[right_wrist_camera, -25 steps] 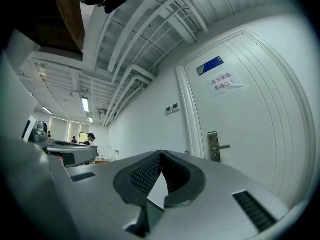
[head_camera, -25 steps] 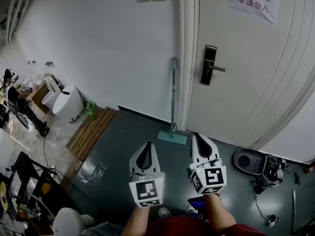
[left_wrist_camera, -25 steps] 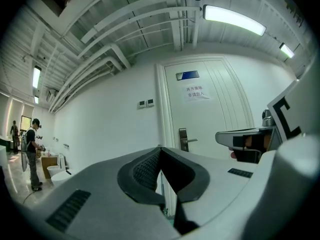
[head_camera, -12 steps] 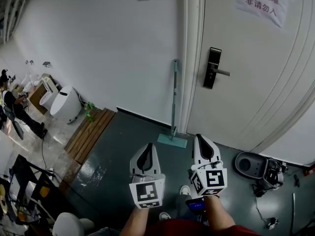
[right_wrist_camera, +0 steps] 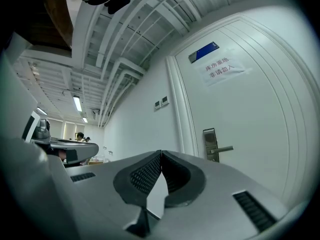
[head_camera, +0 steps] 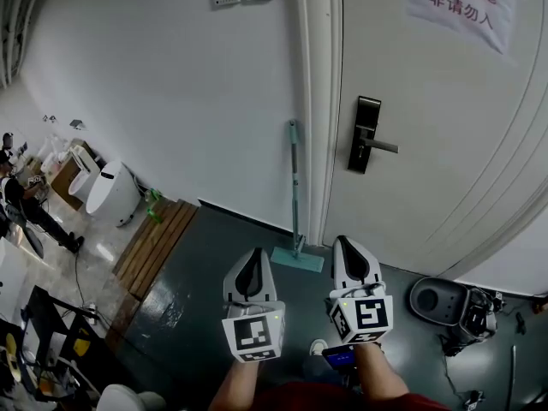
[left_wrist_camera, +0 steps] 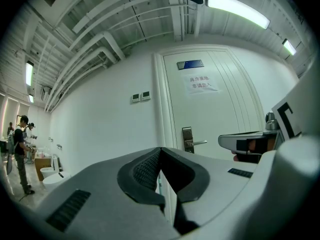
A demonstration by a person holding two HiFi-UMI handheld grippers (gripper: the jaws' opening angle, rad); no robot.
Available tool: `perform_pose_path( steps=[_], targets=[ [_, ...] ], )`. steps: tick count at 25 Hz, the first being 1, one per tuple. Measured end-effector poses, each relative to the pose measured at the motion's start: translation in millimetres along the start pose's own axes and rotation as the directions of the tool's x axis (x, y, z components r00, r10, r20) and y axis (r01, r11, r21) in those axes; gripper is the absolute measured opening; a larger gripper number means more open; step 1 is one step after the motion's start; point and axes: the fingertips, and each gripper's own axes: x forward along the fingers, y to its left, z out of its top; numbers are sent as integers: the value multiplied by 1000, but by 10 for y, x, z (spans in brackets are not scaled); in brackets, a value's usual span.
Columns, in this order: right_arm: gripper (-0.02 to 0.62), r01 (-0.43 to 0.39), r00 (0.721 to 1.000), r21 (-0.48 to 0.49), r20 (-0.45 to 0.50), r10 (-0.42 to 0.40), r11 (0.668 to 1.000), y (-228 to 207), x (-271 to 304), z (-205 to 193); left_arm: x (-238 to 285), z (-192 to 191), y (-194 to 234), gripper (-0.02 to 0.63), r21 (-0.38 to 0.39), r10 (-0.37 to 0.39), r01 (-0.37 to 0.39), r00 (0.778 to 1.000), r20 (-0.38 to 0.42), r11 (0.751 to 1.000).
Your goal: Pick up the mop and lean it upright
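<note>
The mop (head_camera: 294,187) stands upright with its teal handle leaning on the white wall beside the door frame. Its flat teal head (head_camera: 298,259) rests on the dark floor. My left gripper (head_camera: 253,253) and right gripper (head_camera: 347,241) are held level side by side in front of it. Both stay short of the mop head and touch nothing. In the left gripper view the left gripper (left_wrist_camera: 160,150) has its jaws pressed together with nothing between them. The right gripper (right_wrist_camera: 161,154) looks the same in the right gripper view.
A white door with a metal handle (head_camera: 368,135) and a paper notice (head_camera: 462,2) is right of the mop. A dark round device (head_camera: 437,300) with cables lies on the floor at right. Wooden boards (head_camera: 154,238), white fixtures (head_camera: 111,193) and a person (head_camera: 13,191) are at left.
The whole view has shifted a little, so the mop and door sit slightly lower and further left. Both grippers were carried along side by side, still shut. The mop itself has not moved.
</note>
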Motion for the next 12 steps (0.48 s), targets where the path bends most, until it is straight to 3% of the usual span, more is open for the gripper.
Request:
perform_pose_path(
  steps=[12],
  targets=[
    [17, -25, 1000, 25, 8, 25, 999, -668, 611, 4, 866, 27, -277, 15, 28, 21, -21, 1000, -4, 999]
  ],
)
